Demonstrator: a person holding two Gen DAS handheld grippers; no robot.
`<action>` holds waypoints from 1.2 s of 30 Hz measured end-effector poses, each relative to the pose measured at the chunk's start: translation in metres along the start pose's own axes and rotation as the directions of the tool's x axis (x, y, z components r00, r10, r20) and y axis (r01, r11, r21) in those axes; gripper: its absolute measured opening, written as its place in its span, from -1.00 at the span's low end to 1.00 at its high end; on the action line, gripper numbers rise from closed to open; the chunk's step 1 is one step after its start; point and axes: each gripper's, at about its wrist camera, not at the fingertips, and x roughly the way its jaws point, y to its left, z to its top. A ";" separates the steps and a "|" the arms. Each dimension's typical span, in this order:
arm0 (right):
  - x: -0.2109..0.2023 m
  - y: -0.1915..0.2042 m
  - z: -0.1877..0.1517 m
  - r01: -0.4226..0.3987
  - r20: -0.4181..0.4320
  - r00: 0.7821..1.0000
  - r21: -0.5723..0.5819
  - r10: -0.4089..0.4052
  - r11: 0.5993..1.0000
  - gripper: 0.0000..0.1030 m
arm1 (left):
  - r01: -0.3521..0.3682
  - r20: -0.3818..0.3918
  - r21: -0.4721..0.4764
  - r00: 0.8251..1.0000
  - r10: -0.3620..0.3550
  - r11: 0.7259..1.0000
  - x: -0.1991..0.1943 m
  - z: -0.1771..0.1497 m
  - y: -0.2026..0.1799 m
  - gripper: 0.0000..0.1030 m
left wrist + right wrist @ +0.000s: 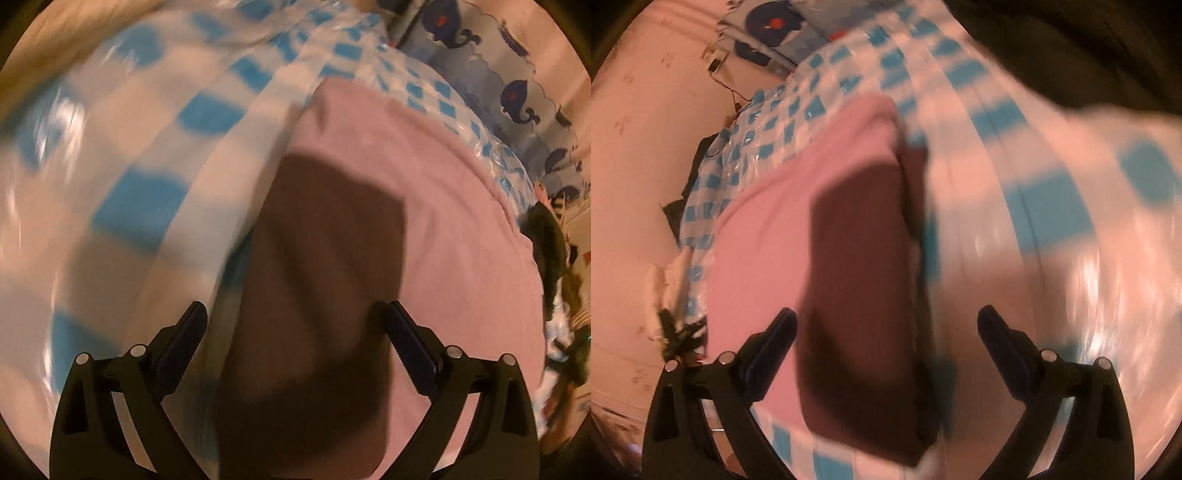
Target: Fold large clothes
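A pink garment (436, 236) lies spread on a table under a blue-and-white checked plastic cover (140, 199). It also shows in the right wrist view (764, 236). A dark patch, which looks like a shadow, falls across the pink garment in both views. My left gripper (295, 321) is open and empty, hovering over the garment's left edge. My right gripper (886, 325) is open and empty, over the garment's right edge by the checked cover (1052, 229). Both views are blurred by motion.
A blue cloth with whale prints (517, 103) lies beyond the table at the back right. A pile of dark and white clothes (554, 266) sits at the right edge. A pink wall (646, 147) with a dangling cable stands at the left.
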 end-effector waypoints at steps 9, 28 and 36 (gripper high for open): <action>0.034 -0.002 -0.029 -0.164 -0.098 0.980 0.078 0.171 0.983 0.88 | 0.077 -0.127 -0.087 0.988 -0.088 0.993 0.012 -0.028 0.019 0.82; 0.002 0.026 -0.026 -0.128 -0.090 0.988 0.018 0.129 0.992 0.47 | -0.059 -0.070 -0.068 0.996 0.054 0.996 -0.007 -0.042 0.000 0.85; 0.007 -0.009 -0.042 -0.204 -0.155 0.961 0.156 0.227 0.967 0.49 | -0.021 -0.112 -0.094 0.994 0.010 0.995 -0.015 -0.049 0.022 0.85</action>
